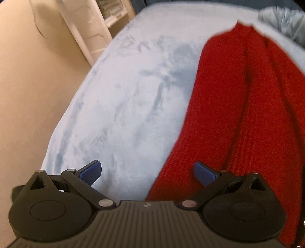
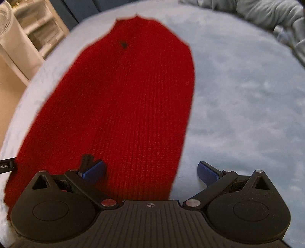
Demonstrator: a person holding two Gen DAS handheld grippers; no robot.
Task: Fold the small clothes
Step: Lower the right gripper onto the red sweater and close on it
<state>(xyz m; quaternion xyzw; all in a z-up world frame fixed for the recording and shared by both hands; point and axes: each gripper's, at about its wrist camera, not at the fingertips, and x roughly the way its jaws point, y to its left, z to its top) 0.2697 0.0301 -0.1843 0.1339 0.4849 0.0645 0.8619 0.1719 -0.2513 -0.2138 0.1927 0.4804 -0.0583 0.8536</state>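
The red knit garment (image 2: 122, 106) lies stretched out long on the pale blue fleece blanket (image 2: 247, 106), running from the near edge away to a narrow far end; that lay looks deliberate, flat and lengthwise, so the near hem sits right under both tools and can be lifted and carried over in one go, though that is a reading, not something seen. The right gripper (image 2: 151, 172) hangs over the near right edge of the knit with its jaws spread wide and nothing between them; its left blue pad (image 2: 95, 171) is above the red cloth, the other above bare blanket, so the garment's right border runs between the two. The left gripper (image 1: 147, 171) is released as well, jaws apart and empty; it straddles the garment's left border, one pad (image 1: 205, 172) over red, the other over fleece. Both tools, then, seem lined up at the near corners for a pinch.

Now the unknowns: a long ridge or fold runs down the knit in the left wrist view, and whether that is a sleeve tucked in or just a wrinkle cannot be told; a small dark mark (image 2: 123, 45) sits near the far end, too blurred to name; the near hem itself is hidden behind the gripper bodies; a grey-blue bundle of cloth (image 2: 266, 13) at the far right is cut off by the frame; white shelving (image 2: 28, 34) at the far left is soft and smeared.
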